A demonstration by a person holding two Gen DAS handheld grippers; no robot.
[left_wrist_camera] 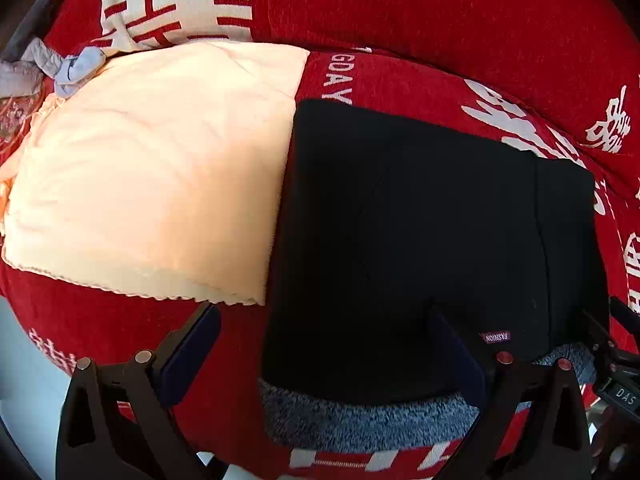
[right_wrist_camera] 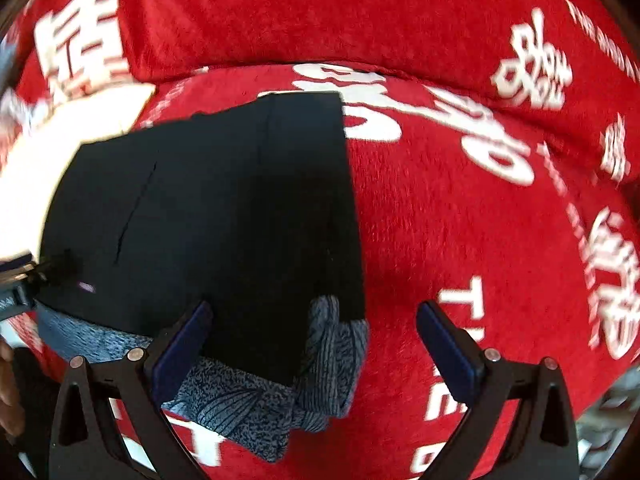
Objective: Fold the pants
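Observation:
The black pants [left_wrist_camera: 420,232] lie folded into a rectangle on a red cover, with their grey fleece lining [left_wrist_camera: 360,416] showing along the near edge. A small "FASHION" label [left_wrist_camera: 495,337] sits near the right corner. My left gripper [left_wrist_camera: 324,352] is open and empty, its fingers spread over the pants' near left edge. In the right wrist view the pants [right_wrist_camera: 208,216] fill the left half, with the lining [right_wrist_camera: 256,400] bunched at the near corner. My right gripper [right_wrist_camera: 314,344] is open and empty above that corner.
The red sofa cover with white lettering [left_wrist_camera: 440,20] spreads under everything. A folded cream blanket [left_wrist_camera: 148,176] lies touching the pants' left side. A pale blue cloth [left_wrist_camera: 72,68] lies at the far left. Bare red cover [right_wrist_camera: 480,240] lies right of the pants.

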